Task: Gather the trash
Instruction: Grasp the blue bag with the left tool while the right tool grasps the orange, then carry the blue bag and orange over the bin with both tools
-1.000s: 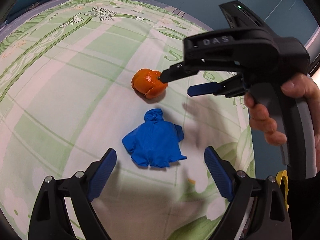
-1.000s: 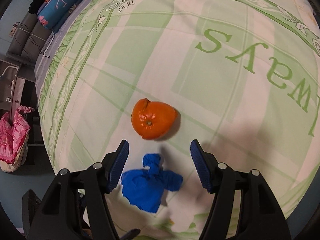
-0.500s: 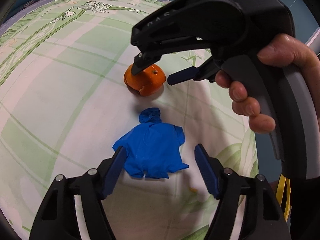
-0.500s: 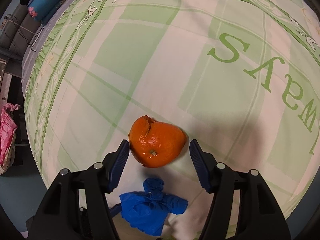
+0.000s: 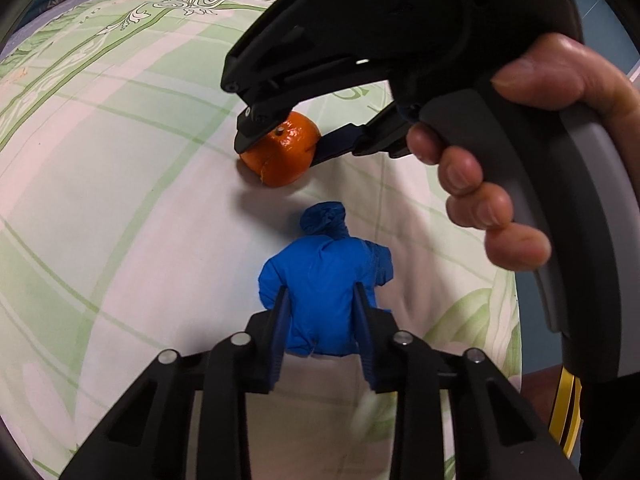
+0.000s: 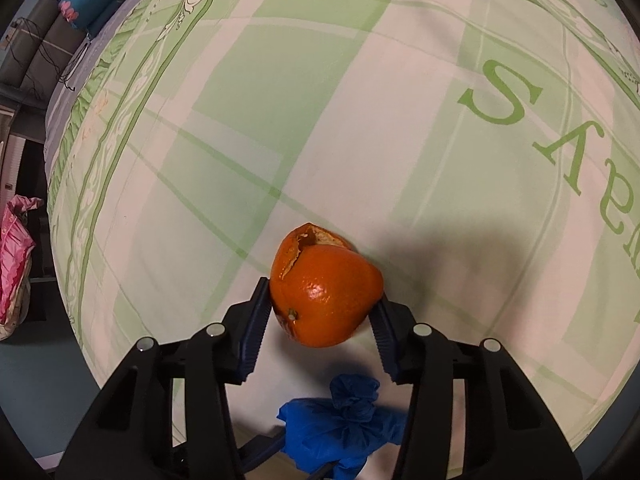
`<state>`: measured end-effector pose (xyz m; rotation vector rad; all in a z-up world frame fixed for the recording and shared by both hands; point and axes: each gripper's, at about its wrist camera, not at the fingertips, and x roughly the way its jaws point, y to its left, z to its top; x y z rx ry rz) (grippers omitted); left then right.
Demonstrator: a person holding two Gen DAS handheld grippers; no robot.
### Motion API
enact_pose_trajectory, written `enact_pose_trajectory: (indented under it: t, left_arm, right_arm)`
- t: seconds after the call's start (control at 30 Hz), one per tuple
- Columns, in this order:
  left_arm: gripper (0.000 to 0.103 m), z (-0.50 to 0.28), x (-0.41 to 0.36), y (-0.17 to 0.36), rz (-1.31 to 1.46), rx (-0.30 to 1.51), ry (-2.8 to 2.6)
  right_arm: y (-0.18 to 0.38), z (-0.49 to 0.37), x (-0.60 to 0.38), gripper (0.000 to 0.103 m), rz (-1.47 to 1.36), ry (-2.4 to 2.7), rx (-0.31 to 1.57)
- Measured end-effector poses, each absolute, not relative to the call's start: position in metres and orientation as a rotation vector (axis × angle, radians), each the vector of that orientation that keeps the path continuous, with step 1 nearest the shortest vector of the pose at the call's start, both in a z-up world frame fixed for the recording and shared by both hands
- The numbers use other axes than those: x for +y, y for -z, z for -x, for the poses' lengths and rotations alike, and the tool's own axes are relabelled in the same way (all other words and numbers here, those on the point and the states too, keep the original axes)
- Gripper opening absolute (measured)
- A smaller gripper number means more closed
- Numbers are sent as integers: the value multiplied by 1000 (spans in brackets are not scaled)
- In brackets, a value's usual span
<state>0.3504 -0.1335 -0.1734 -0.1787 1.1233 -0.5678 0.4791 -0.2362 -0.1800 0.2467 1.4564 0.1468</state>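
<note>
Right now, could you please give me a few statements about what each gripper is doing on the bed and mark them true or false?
1. The right gripper is closed on the orange peel. True.
2. The left gripper is closed on the blue glove. True.
3. The orange peel is intact. False: it is torn open along one edge.
4. The blue glove lies flat, fingers spread. False: it is bunched up with a twisted knot.
5. Both items sit on a green checked bedsheet. True.
</note>
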Motion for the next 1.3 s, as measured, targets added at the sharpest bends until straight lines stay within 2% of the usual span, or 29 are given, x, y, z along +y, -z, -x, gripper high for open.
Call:
enact_pose_trajectory:
  t: [0.17, 0.33, 0.87, 1.3]
  left_arm:
    - [22, -348, -127, 171, 200, 1125, 575]
    - [21, -341, -122, 165, 211, 1114, 581]
    - [18, -317, -96, 127, 191, 1062, 574]
    - [18, -263, -88, 100, 121, 1021, 553]
  right_arm:
    - [177, -479, -231, 34, -214, -133, 1438]
    - [170, -475, -233, 30, -209, -113, 1421]
    - [114, -436, -264, 28, -281, -70, 1330]
    - [78, -341, -307, 28, -357, -90, 1254]
